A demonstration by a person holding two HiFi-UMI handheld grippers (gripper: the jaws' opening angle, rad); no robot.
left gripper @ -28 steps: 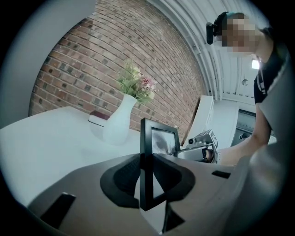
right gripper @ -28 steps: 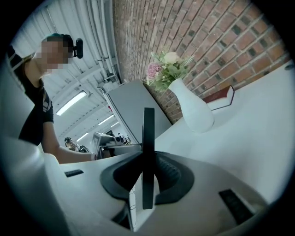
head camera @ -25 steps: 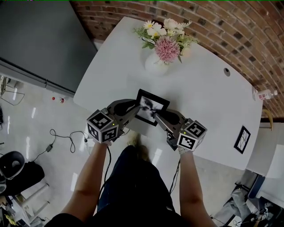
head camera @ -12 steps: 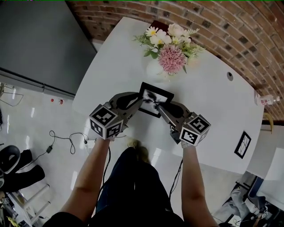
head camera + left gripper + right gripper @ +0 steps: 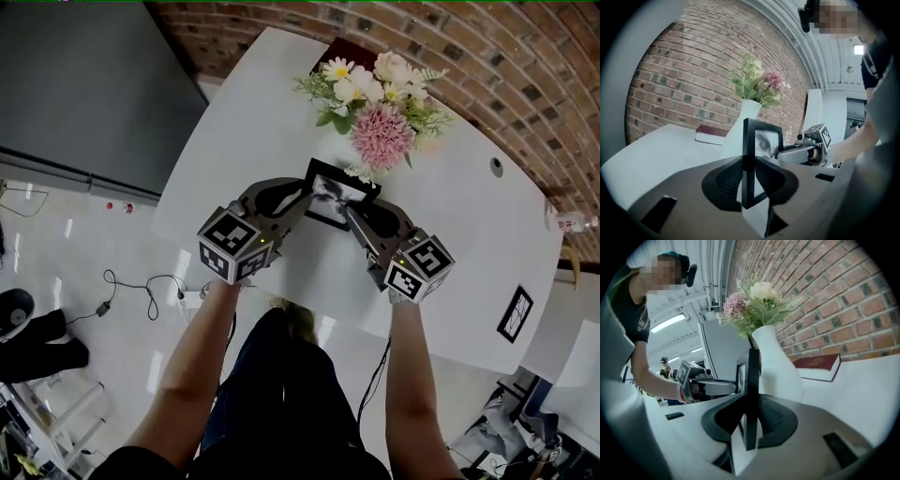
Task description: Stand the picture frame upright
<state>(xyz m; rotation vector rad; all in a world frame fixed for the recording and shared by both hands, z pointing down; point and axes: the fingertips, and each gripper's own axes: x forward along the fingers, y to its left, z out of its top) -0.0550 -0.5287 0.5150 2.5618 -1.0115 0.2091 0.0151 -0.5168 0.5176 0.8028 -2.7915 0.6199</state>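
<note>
On the white table (image 5: 272, 103), just in front of a white vase (image 5: 743, 122) of flowers (image 5: 380, 103), the black picture frame (image 5: 339, 192) is held close to upright between the two grippers, its printed face turned toward the person. Whether its lower edge rests on the tabletop cannot be told. The left gripper (image 5: 302, 195) pinches the frame's left edge, its dark pads pressed against both faces of the moulding. The right gripper (image 5: 352, 214) has the opposite edge between its pads; its jaws are opening, though the pads look to be touching the frame. Behind the vase, a dark red book (image 5: 818, 366) lies flat by the brick wall (image 5: 487, 47). A second small framed print (image 5: 513, 314) lies well apart, near the table's right edge.
</note>
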